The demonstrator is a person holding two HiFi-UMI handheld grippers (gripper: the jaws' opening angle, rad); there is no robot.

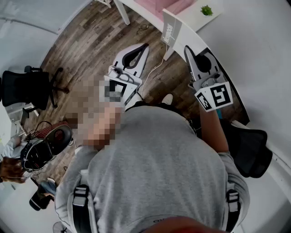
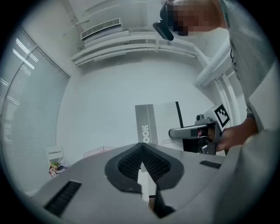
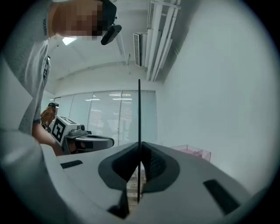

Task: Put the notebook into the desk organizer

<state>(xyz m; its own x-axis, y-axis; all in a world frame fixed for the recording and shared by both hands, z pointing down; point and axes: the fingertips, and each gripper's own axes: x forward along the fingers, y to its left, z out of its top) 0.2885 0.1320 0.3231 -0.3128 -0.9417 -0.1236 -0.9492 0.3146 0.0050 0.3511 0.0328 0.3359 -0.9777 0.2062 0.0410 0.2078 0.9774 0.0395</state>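
Head view: right tongs (image 1: 187, 48) clench one notebook (image 1: 172, 28) (left tongs (image 1: 145, 46) clenched, empty).

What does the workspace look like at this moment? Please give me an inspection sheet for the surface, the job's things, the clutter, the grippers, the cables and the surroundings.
Surface: white curved desk, ahead and to the right of the person.
Job's things: notebook held upright, not yet in the pink clear desk organizer.
Clutter: small green plant on the desk.
Grippers: right gripper shut on the notebook, which it sees edge-on; left gripper shut, nothing between its jaws.
Cables: thin white cable running over the floor near the desk.
Surroundings: wood-pattern floor; black office chair at the left.
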